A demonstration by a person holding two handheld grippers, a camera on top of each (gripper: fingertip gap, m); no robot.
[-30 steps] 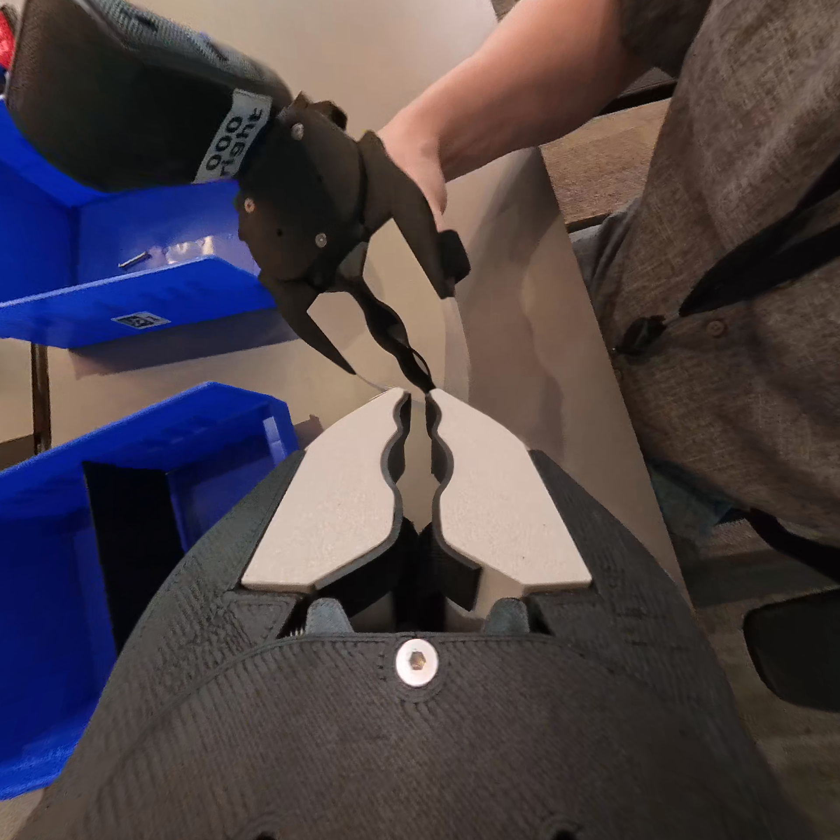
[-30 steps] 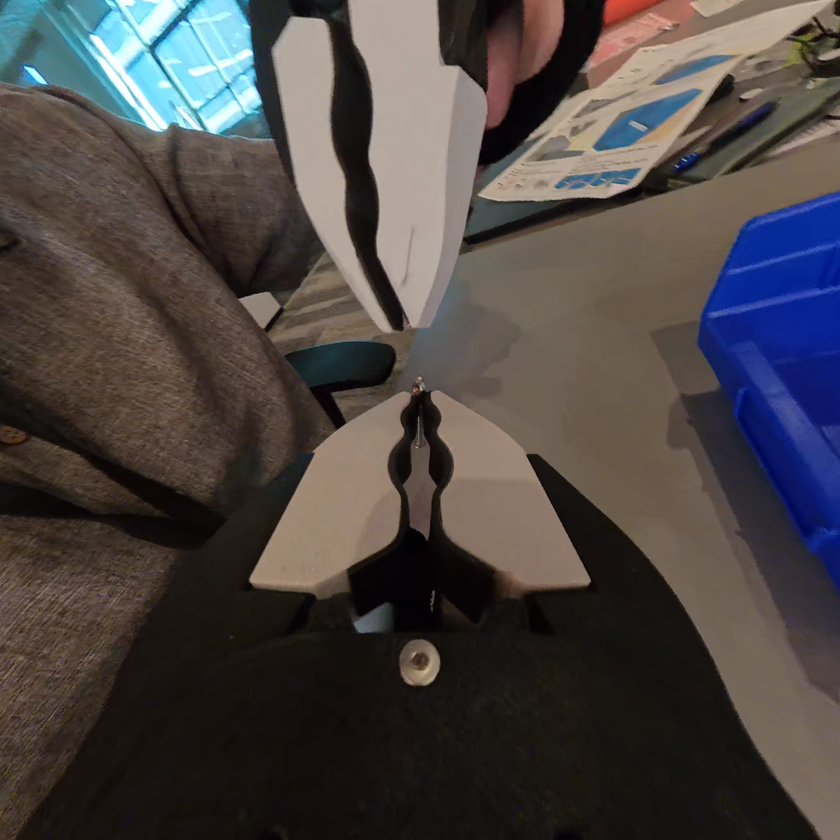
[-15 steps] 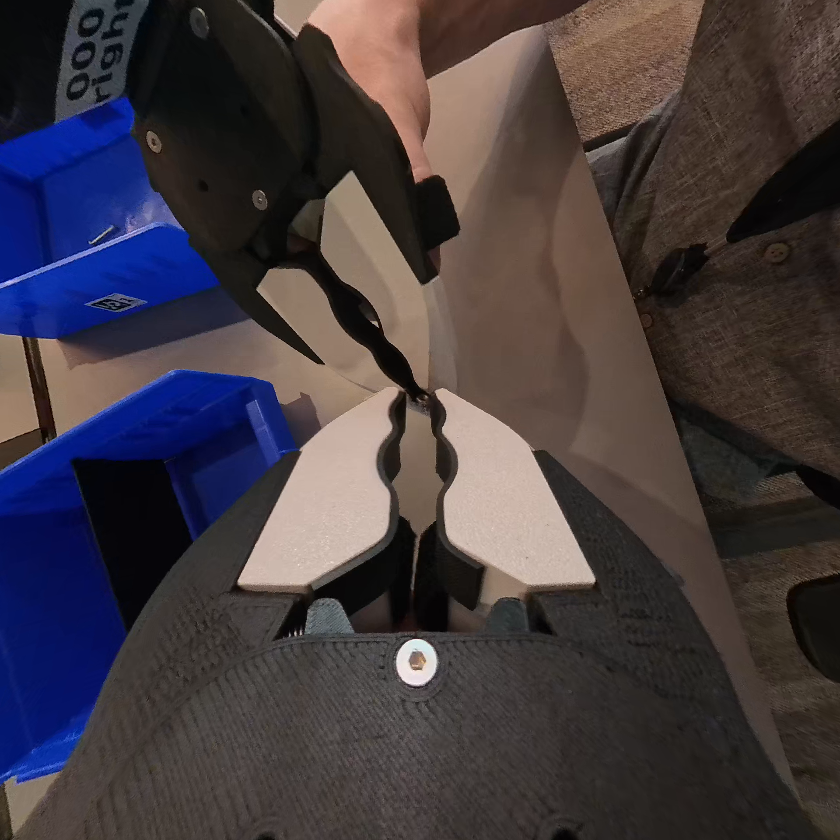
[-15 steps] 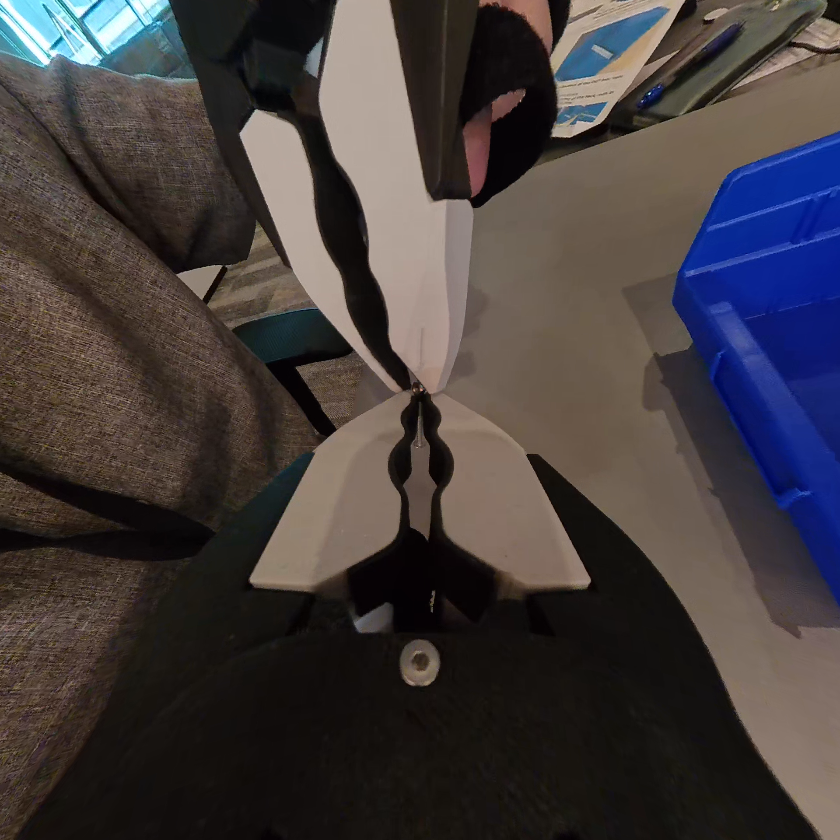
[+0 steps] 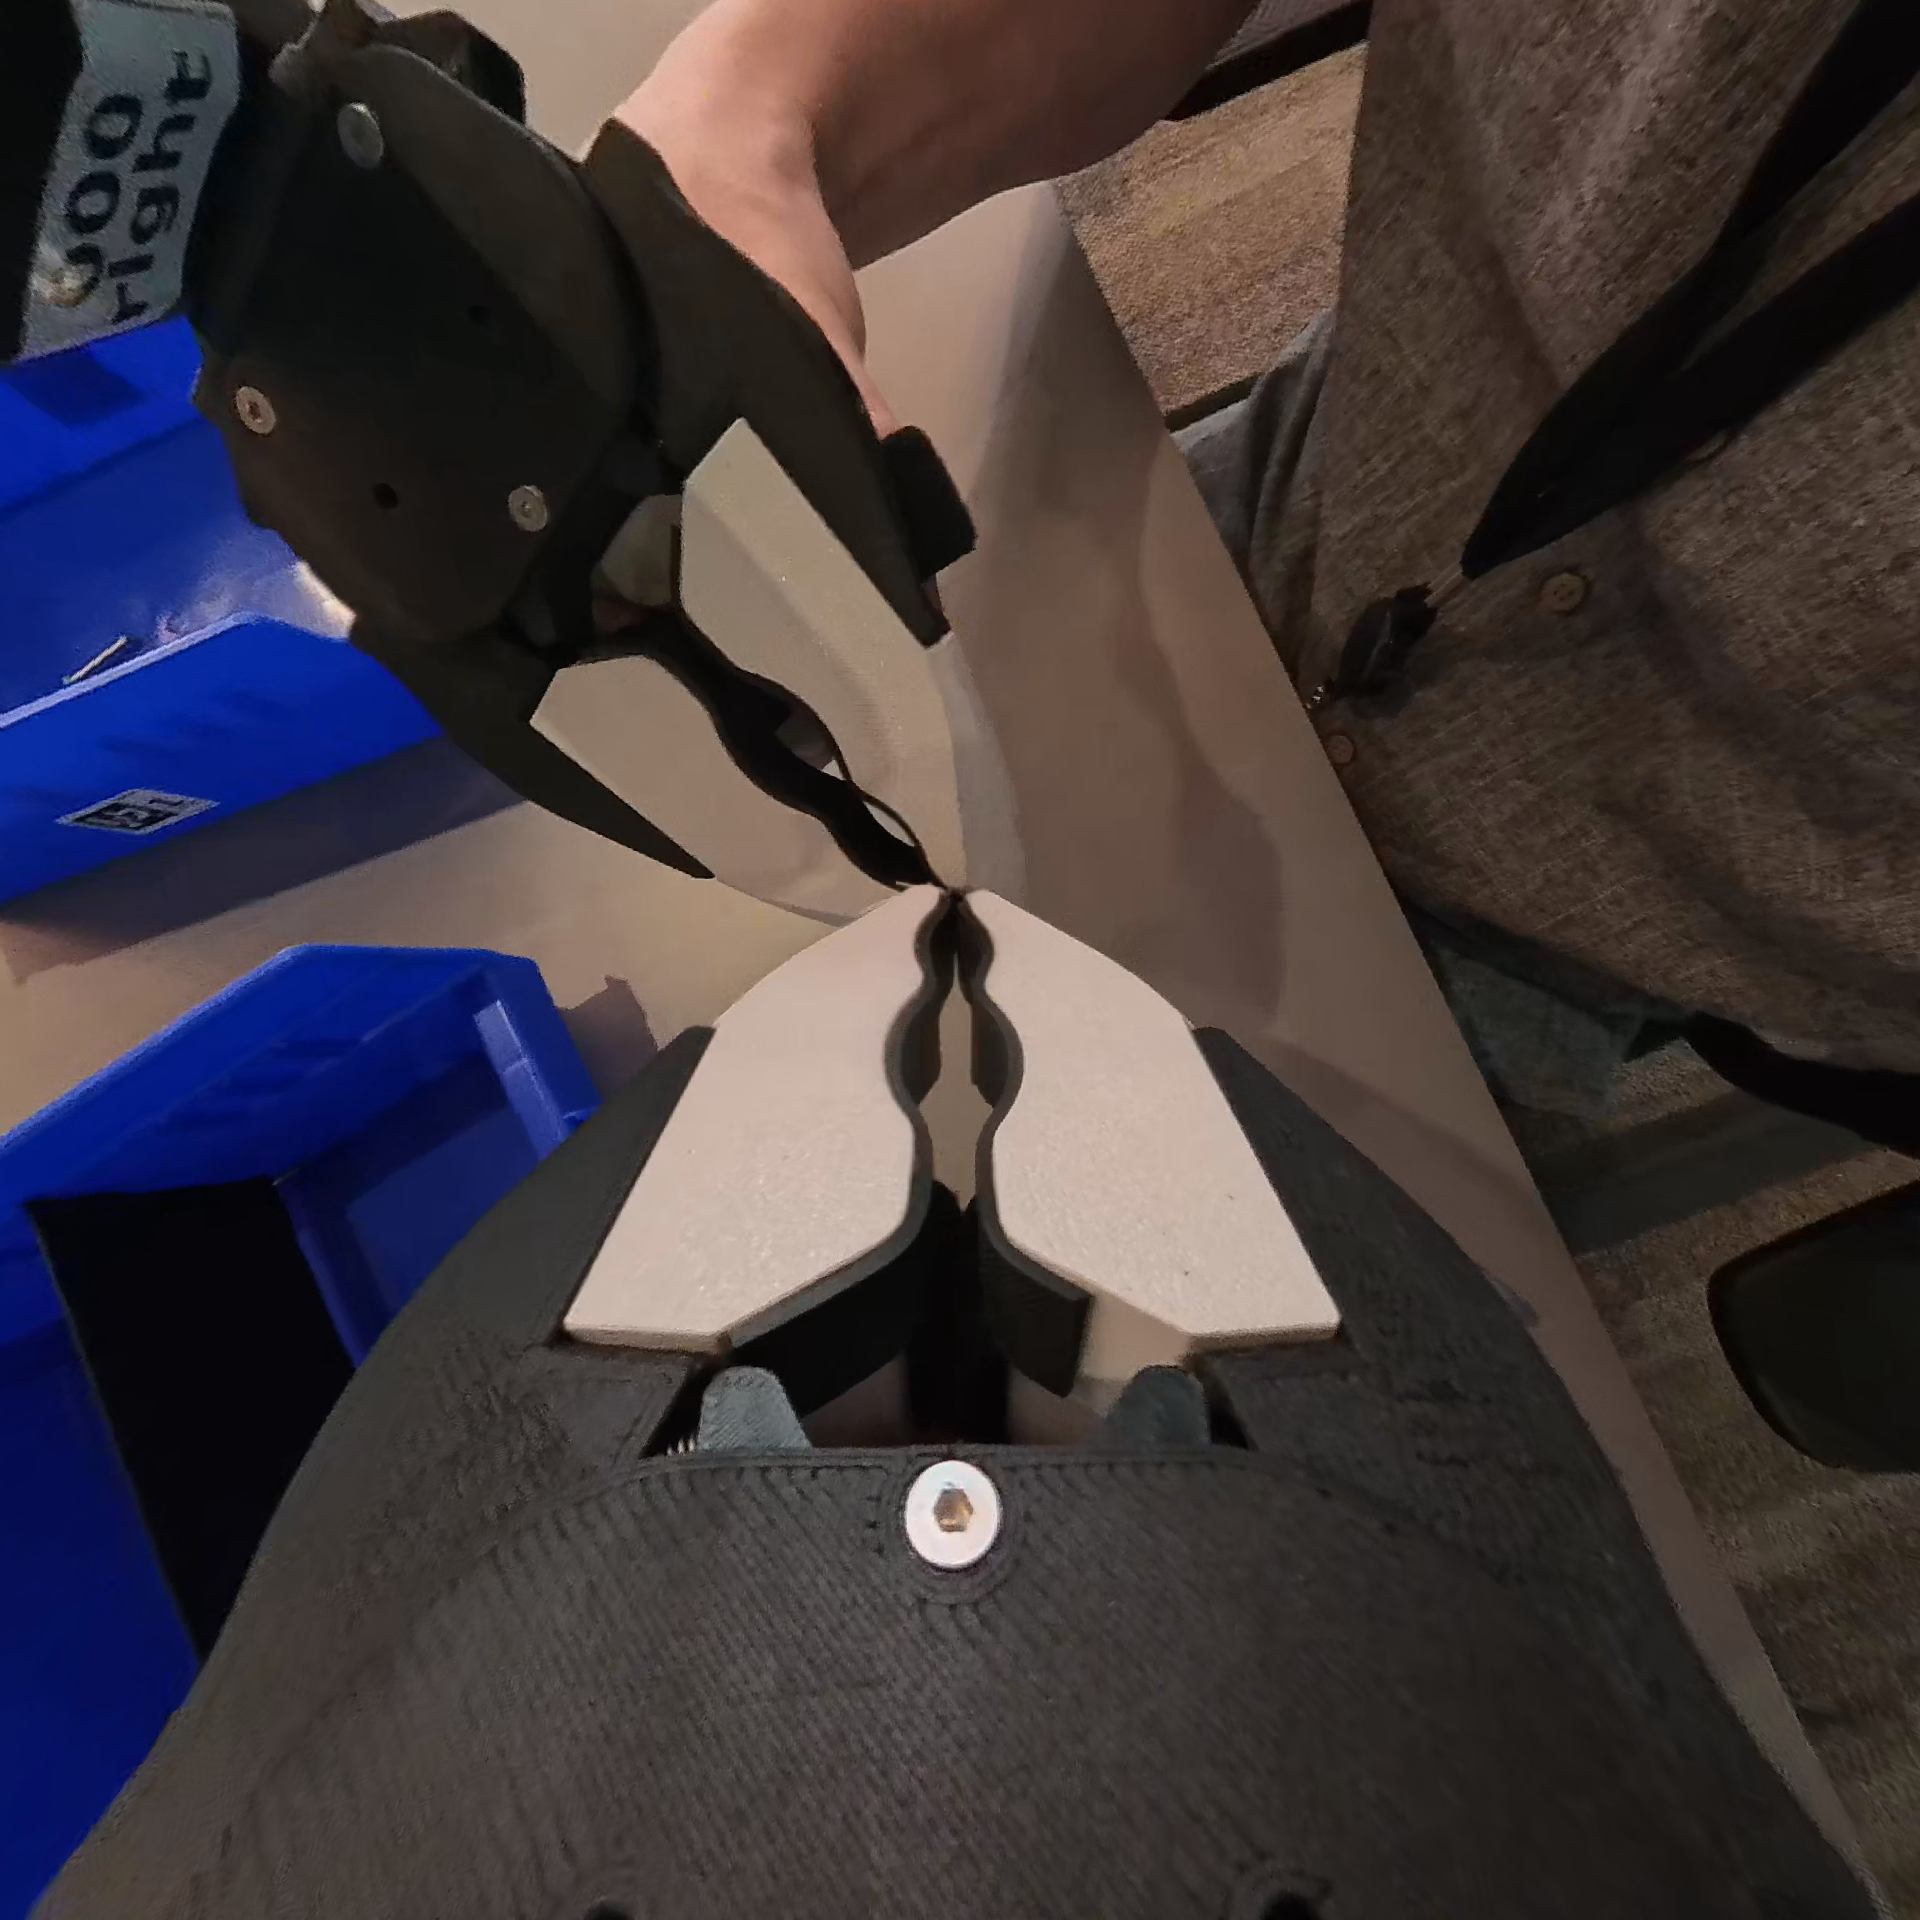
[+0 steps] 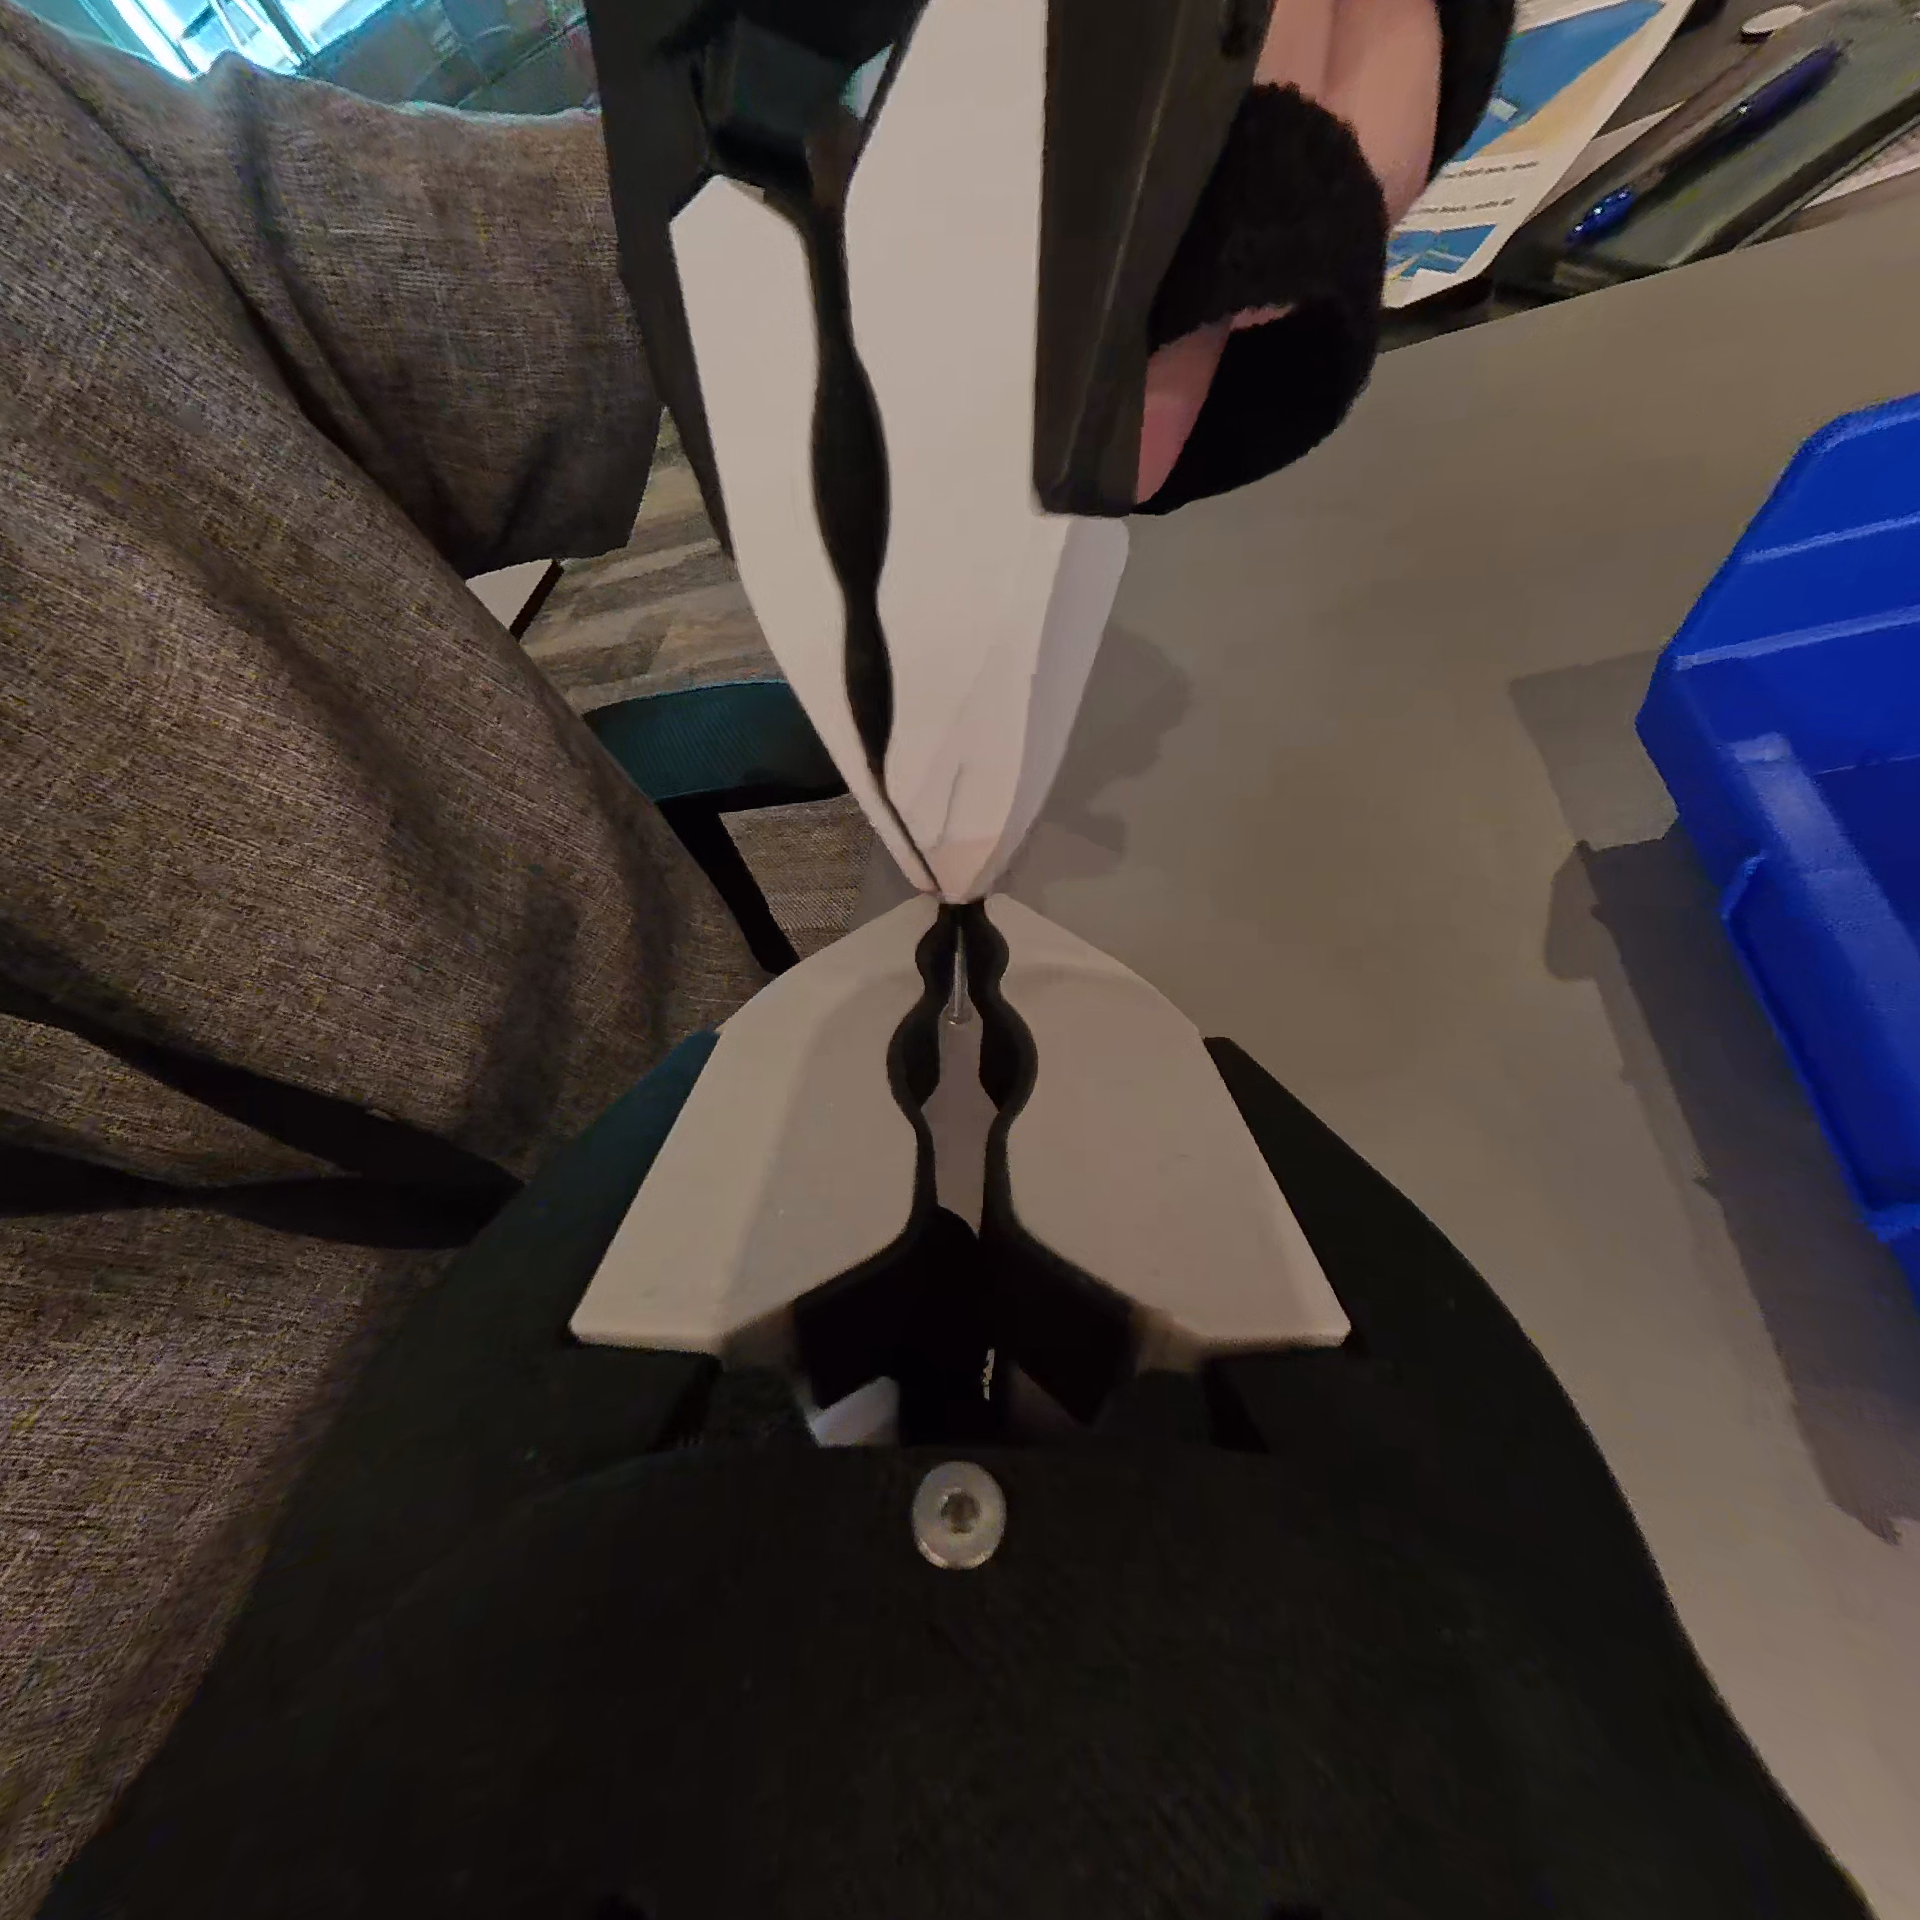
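Two grippers meet tip to tip above my grey surface [image 6: 1351, 831]. My right gripper [image 6: 957, 920] pinches a thin metal pin [image 6: 954, 982]; my left gripper [image 5: 954, 914] is closed at its tips (on that pin's end, it seems). Blue bins [image 5: 208, 727] sit far left.

Glossy blue plastic bin [image 6: 1808, 831], matt grey tabletop [image 6: 1351, 790].

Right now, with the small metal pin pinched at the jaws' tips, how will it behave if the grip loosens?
The small metal pin looks thin, smooth and light, so it would likely slip out. Being round, it would probably roll on the grey table. It seems stiff.
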